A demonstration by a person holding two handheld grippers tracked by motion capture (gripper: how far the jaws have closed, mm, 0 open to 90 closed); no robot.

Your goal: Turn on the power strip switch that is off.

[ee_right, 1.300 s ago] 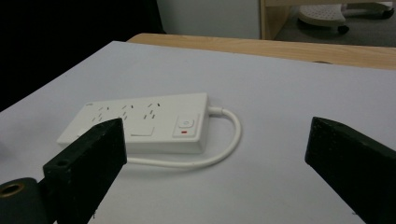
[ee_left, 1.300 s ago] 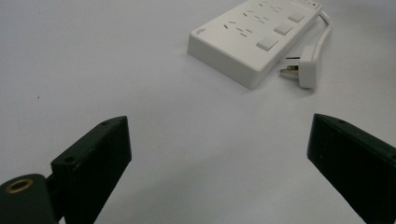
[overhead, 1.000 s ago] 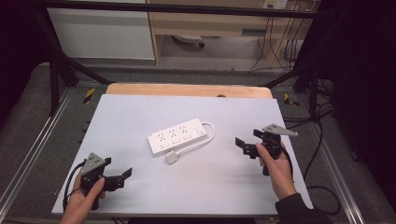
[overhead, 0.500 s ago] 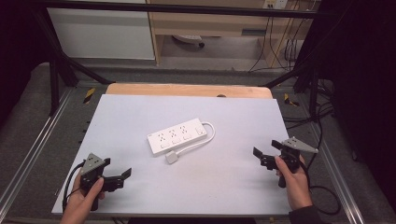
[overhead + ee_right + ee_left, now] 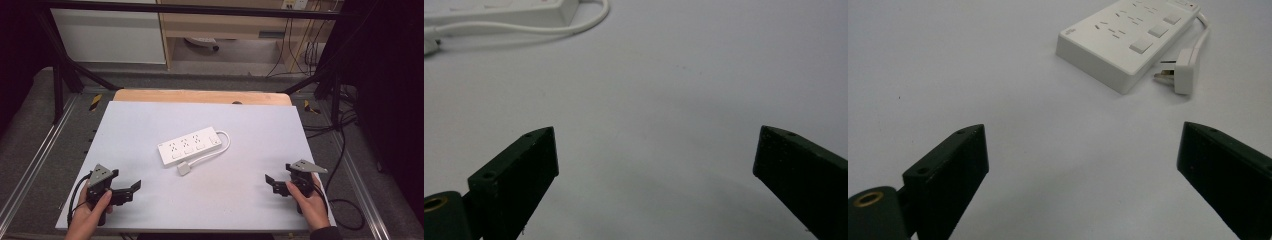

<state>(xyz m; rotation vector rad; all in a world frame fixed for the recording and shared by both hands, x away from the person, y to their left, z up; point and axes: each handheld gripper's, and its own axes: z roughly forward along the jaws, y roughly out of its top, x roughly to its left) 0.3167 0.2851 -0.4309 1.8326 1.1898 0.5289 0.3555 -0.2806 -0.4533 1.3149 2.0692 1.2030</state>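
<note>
we find a white power strip (image 5: 190,146) lying flat near the middle of the bench (image 5: 250,210), its cord (image 5: 223,148) looped round the far end and its plug (image 5: 184,169) resting just beside the near edge. left gripper (image 5: 131,190) and right gripper (image 5: 270,183) sit at the near corners, jaws apart, holding nothing. we judge the strip light, rigid, smooth plastic; grip across its narrow width. the cord is limp and will trail.
</note>
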